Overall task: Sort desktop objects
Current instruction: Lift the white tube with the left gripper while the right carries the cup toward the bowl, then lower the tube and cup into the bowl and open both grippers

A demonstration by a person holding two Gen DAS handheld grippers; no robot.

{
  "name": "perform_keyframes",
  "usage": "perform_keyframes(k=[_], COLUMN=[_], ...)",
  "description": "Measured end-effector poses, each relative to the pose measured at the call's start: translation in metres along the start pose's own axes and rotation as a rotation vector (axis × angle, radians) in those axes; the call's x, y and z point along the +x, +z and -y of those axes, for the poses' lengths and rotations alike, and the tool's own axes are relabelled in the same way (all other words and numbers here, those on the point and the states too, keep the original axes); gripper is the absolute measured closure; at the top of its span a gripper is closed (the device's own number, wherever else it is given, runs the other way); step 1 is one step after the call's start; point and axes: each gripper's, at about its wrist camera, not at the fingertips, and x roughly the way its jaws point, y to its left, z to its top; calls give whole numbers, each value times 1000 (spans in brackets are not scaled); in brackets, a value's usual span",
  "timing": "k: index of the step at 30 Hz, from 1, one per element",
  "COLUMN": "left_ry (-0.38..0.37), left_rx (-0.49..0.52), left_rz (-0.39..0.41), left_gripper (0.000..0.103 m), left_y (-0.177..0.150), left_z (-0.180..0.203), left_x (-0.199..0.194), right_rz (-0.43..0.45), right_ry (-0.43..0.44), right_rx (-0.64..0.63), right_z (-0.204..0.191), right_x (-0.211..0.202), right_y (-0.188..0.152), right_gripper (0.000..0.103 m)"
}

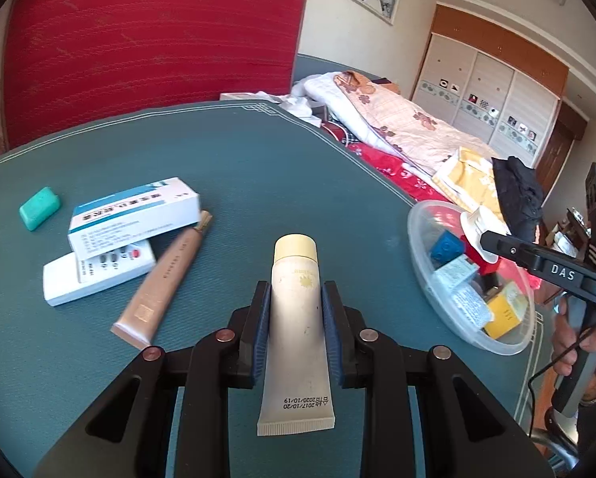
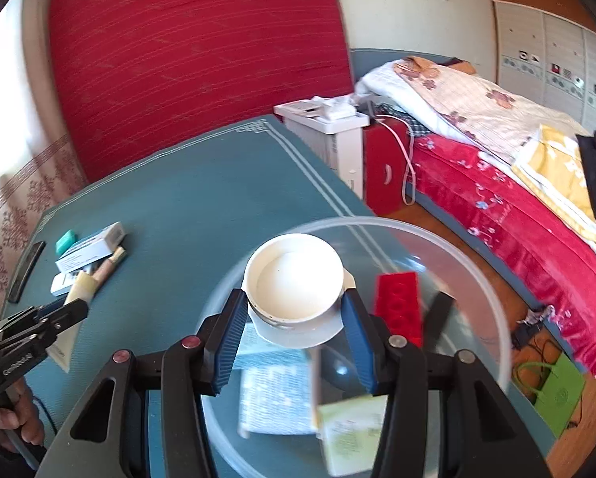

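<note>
My left gripper [image 1: 296, 291] is shut on a cream tube [image 1: 298, 342] with a pale yellow cap, held above the teal table [image 1: 238, 167]. In the right wrist view the left gripper [image 2: 74, 307] shows at the lower left with the tube [image 2: 80, 283]. My right gripper [image 2: 294, 296] is shut on a round white jar [image 2: 294, 279], held over a clear plastic bowl [image 2: 377, 221]. In that bowl lie a red brick [image 2: 399, 302] and several small boxes. From the left wrist view the right gripper [image 1: 493, 241] holds the jar [image 1: 477, 221] above the bowl [image 1: 497, 348].
On the table's left lie a green block [image 1: 39, 208], a white-and-blue medicine box [image 1: 134, 215], a white remote [image 1: 98, 275] and a beige tube [image 1: 162, 283]. A black phone [image 2: 26, 271] lies at the left edge. A bed [image 2: 517, 207] stands beyond the table's right edge.
</note>
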Motion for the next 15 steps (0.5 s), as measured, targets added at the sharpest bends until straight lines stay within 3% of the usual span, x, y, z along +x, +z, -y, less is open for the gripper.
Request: perform_keyframes(k=[15], left_ry=[-102], left_rx=[33], left_rz=[-27], left_gripper=[75], left_y=[6], left_z=[57], left_x=[9], right_rz=[-20], right_ry=[-31], right_rx=[57], right_z=[48], right_x=[-12], right_y=[-14], right_gripper=[50])
